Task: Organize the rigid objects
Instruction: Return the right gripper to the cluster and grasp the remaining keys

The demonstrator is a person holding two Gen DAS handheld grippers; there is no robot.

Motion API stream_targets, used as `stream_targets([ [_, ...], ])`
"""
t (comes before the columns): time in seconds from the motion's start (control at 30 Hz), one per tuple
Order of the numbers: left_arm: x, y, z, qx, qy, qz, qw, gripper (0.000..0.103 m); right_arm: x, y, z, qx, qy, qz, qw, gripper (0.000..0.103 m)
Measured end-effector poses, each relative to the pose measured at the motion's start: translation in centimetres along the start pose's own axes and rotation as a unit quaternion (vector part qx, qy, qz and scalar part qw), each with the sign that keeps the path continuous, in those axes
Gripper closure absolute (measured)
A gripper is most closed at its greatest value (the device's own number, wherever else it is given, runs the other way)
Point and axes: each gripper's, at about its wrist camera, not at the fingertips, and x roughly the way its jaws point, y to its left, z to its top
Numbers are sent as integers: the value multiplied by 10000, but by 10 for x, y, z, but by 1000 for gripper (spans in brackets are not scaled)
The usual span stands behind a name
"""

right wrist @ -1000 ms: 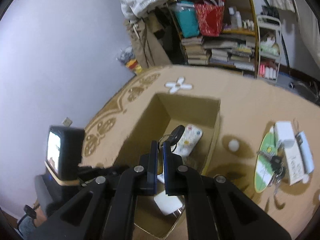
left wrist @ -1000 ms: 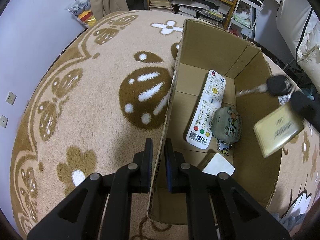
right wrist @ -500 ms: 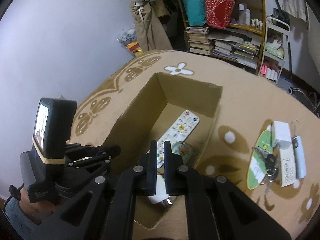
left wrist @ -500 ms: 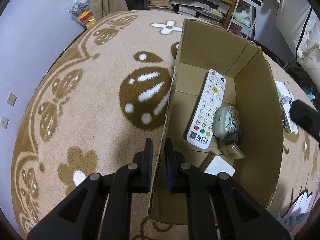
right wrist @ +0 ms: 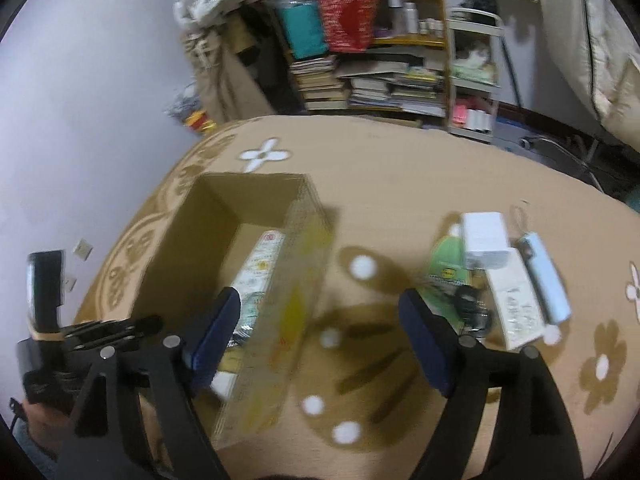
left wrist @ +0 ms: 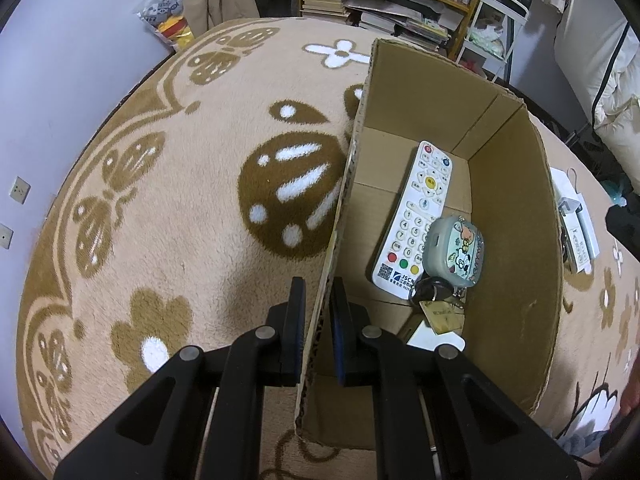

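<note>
An open cardboard box [left wrist: 516, 240] stands on the carpet. My left gripper [left wrist: 319, 320] is shut on its left wall. Inside lie a white remote [left wrist: 416, 216], a small sticker-covered case [left wrist: 456, 250], a key bunch with a gold tag [left wrist: 438, 308] and a white flat item [left wrist: 436, 340]. In the right wrist view my right gripper [right wrist: 320, 316] hangs over the box's [right wrist: 188, 240] right wall and the carpet. Its jaws are opening wide with nothing between them. Right of it lie a white box [right wrist: 484, 240], a white carton [right wrist: 514, 304], a pale blue bar [right wrist: 544, 284], dark keys [right wrist: 468, 308] and a green disc [right wrist: 444, 264].
A patterned beige carpet [left wrist: 160, 200] covers the floor. A bookshelf [right wrist: 380, 60] with books and bags stands at the back, with a white rack [right wrist: 474, 92] beside it. A lilac wall [right wrist: 100, 100] runs along the left. White bedding [left wrist: 616, 92] shows at the far right.
The key bunch with the gold tag, held over the box a second ago, now lies inside it. My right gripper has swung right, away from the box, and spread its jaws. The left gripper kept still.
</note>
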Motion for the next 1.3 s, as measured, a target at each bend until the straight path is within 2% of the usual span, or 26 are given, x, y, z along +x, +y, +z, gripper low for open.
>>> stream_targets([
  [0.1,0,-1,0,7,-5,5,10000,92,5,-19,-4,123,-119,-300,9994,17],
  [0.2,0,-1,0,21,-9,9,10000,92,18,-38,-12,276,-49,-593,9978,17],
  [0.4,0,-1,-1,2,-9,22,10000,91,42,-68,-27,575,355,-794,9946,17],
  [0.5,-1,-1,0,3,-10,24,10000,91,46,-75,-30,667,421,-862,9931,17],
  [0.83,-1,-2,0,59,-25,72,10000,91,66,-114,-37,1332,599,-979,9844,17],
  [0.93,-1,-2,-1,68,-27,80,9999,91,73,-125,-39,1605,662,-857,9811,17],
  [1.1,-1,-2,-1,86,-33,92,9999,91,84,-134,-43,1894,653,-725,9770,17],
  [1.3,-2,-3,0,115,-38,118,9999,91,89,-145,-45,2297,449,-619,9702,17],
])
